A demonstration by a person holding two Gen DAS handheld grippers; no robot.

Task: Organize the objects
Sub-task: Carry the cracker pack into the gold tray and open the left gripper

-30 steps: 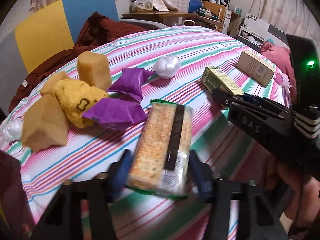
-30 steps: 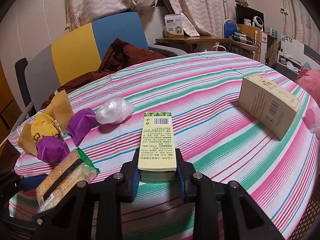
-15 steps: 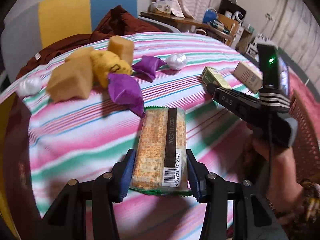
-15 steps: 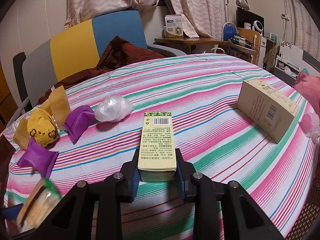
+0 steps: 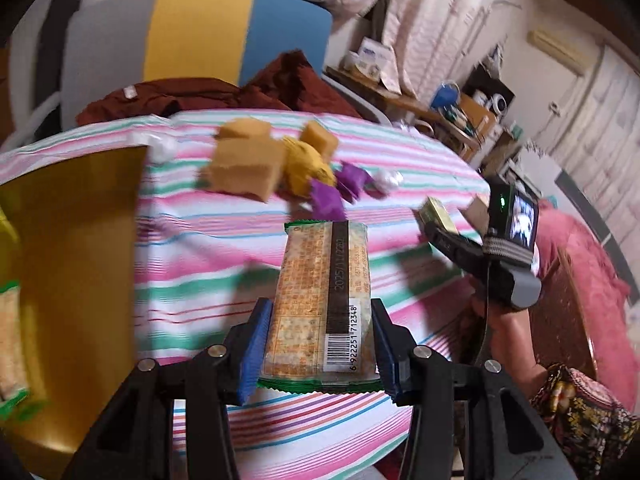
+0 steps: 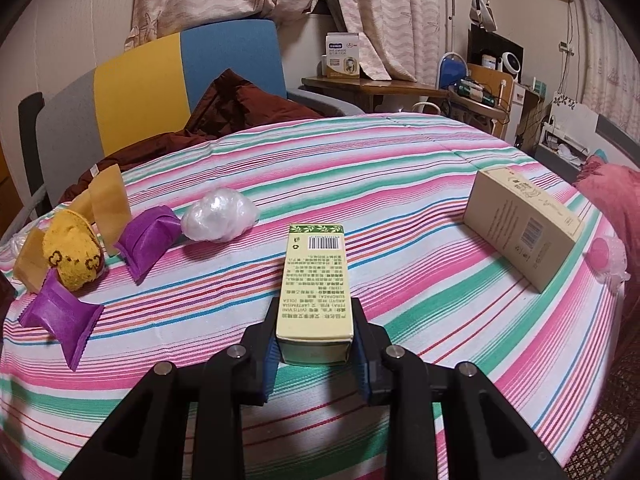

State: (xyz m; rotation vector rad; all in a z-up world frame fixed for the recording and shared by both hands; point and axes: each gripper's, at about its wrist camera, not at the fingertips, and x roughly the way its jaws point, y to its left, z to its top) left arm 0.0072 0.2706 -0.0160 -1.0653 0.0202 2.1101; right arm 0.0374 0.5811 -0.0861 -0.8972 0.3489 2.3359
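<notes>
My left gripper (image 5: 318, 344) is shut on a cracker packet (image 5: 322, 296) with a green edge and a barcode, held above the striped tablecloth (image 5: 200, 264). A yellow box (image 5: 68, 280) with another cracker packet (image 5: 10, 344) in it fills the left of that view. My right gripper (image 6: 316, 346) is shut on a pale green carton (image 6: 316, 284) that lies on the cloth; the carton also shows in the left wrist view (image 5: 438, 212).
On the cloth lie tan sponge blocks (image 6: 108, 200), a yellow knitted toy (image 6: 72, 252), two purple sachets (image 6: 150, 236), a white plastic ball (image 6: 220, 220), a beige box (image 6: 520, 220) and a pink ball (image 6: 604, 256). A chair (image 6: 160, 80) with a maroon cloth stands behind.
My left gripper has lifted the cracker packet and swung left and back, so the yellow box has come into view. My right gripper and its carton have hardly moved.
</notes>
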